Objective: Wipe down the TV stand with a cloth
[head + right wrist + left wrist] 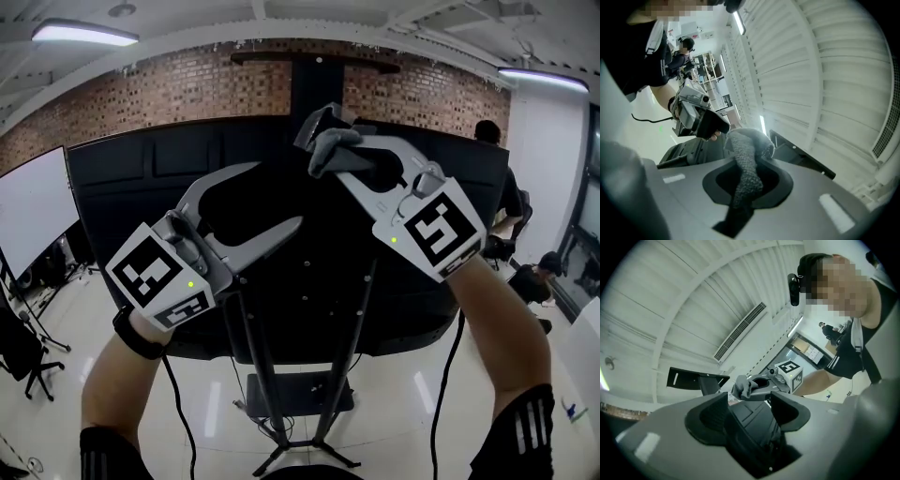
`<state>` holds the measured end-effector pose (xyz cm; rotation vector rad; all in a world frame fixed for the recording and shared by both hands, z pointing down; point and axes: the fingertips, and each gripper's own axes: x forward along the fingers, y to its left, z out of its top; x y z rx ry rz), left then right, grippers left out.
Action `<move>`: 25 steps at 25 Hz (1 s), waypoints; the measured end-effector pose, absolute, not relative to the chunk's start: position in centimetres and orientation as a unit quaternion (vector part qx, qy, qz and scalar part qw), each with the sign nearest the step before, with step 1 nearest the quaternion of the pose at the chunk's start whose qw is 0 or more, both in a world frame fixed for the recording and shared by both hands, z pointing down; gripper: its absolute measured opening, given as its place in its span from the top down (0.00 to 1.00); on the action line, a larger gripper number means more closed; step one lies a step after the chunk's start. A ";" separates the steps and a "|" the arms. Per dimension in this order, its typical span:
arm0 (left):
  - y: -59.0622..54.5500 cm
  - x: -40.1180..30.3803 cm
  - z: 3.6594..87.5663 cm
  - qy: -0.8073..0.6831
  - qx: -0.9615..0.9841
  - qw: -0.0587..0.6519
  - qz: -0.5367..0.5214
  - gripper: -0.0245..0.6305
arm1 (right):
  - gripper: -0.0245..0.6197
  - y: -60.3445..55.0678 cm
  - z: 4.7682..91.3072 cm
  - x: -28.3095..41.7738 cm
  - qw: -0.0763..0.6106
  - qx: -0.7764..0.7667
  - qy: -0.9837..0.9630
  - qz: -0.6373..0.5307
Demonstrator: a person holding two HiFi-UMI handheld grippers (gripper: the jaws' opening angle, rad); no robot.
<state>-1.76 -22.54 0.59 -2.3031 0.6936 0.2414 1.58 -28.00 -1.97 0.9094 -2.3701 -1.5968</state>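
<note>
Clamping grey cloth (743, 173) in right claw (323, 141), left claw (279, 195) spread

Both raised, left gripper (279, 194) gapes, right gripper (319, 139) pinches cloth (745, 164).

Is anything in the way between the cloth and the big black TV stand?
Nothing visible is. The right gripper pinches the grey cloth in its fingers, raised in front of the top of the TV stand. The left gripper, open and empty, is lower and off to the side.
</note>
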 end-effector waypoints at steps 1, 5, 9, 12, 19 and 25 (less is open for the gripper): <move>-22.8 -1.8 0.0 0.270 -0.891 0.353 0.094 0.49 | 0.90 -28.4 -2.8 1.3 0.075 0.303 -0.780 -0.542; -23.6 -1.7 -2.2 0.276 -0.887 0.358 0.091 0.49 | 0.90 -29.9 -6.2 0.5 0.097 0.317 -0.755 -0.566; -24.6 -1.2 -3.7 0.281 -0.886 0.361 0.083 0.49 | 0.90 -31.1 -9.8 -0.2 0.109 0.336 -0.744 -0.567; -25.7 -1.1 -4.5 0.288 -0.886 0.354 0.084 0.49 | 0.90 -31.9 -11.8 -0.6 0.113 0.351 -0.742 -0.561; -26.0 -2.1 -4.7 0.294 -0.889 0.340 0.092 0.50 | 0.90 -34.0 -12.1 -1.8 0.141 0.365 -0.742 -0.544; -25.6 -1.1 -1.9 0.280 -0.895 0.335 0.093 0.50 | 0.90 -34.3 -7.7 -1.4 0.177 0.356 -0.738 -0.545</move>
